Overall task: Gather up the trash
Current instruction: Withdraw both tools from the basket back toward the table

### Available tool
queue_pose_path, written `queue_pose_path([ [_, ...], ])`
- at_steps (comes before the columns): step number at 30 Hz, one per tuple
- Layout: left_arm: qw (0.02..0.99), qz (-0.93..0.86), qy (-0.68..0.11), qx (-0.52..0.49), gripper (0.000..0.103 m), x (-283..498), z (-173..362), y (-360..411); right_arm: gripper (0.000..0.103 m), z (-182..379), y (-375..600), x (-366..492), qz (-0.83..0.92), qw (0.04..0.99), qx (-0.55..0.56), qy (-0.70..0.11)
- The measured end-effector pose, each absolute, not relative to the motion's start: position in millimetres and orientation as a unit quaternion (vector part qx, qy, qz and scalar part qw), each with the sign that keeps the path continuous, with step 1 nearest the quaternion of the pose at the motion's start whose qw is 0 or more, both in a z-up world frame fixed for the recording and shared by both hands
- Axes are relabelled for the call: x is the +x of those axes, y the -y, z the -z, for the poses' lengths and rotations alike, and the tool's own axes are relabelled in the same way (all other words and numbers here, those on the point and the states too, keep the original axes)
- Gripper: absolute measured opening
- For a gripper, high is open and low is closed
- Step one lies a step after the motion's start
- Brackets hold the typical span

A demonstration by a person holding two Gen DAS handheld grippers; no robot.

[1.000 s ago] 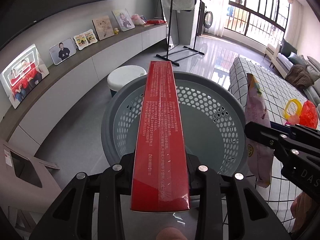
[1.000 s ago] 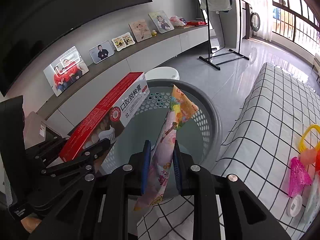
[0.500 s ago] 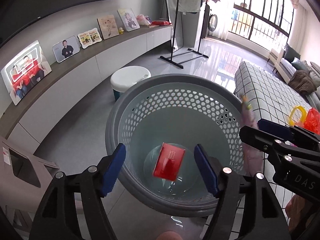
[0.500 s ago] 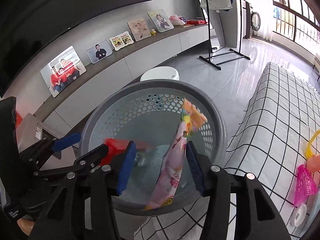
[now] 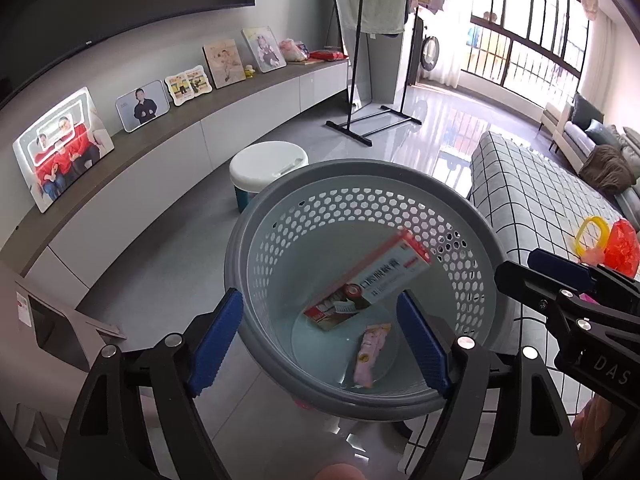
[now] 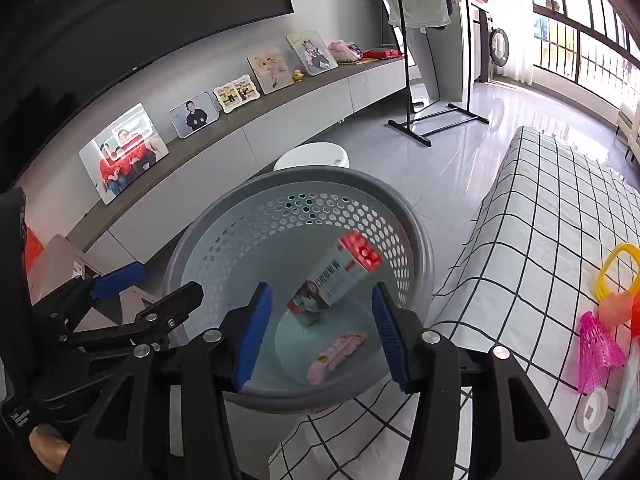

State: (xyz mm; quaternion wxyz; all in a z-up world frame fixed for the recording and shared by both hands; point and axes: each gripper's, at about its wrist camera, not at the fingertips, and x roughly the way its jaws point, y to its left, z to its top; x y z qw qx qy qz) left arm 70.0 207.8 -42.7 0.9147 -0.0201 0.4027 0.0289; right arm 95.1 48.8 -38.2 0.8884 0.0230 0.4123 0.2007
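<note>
both grippers, left (image 5: 320, 340) and right (image 6: 318, 332), hang over the basket (image 5: 256, 240), jaws just opened and empty (box (image 5: 372, 284) and wrapper (image 5: 370, 354) lie inside).

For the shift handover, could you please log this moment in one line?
left gripper: open, empty | right gripper: open, empty | red-and-white carton, pink wrapper: in grey perforated basket
</note>
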Motion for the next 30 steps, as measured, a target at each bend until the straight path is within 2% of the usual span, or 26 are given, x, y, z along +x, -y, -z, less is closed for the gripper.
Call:
queue_pose_path([
  [8, 0.921, -0.029, -0.389, -0.023, 0.091, 61.4, 31.9, -207.3, 0.05, 34.7, -40.2, 81.9, -0.189, 0.895, 0.034, -0.403],
  [21, 0.928, -0.028, -0.37, -0.023, 0.093, 41.7, 4.6, -193.4, 0.055, 16.3, -7.1, 38.3, -0.156, 0.912, 0.047, -0.378],
  [30, 0.938, -0.017, -0.347, -0.003, 0.095, 14.7, -15.8, -154.4, 0.062, 6.8, 49.8, -9.8, -0.098, 0.925, 0.056, -0.362],
])
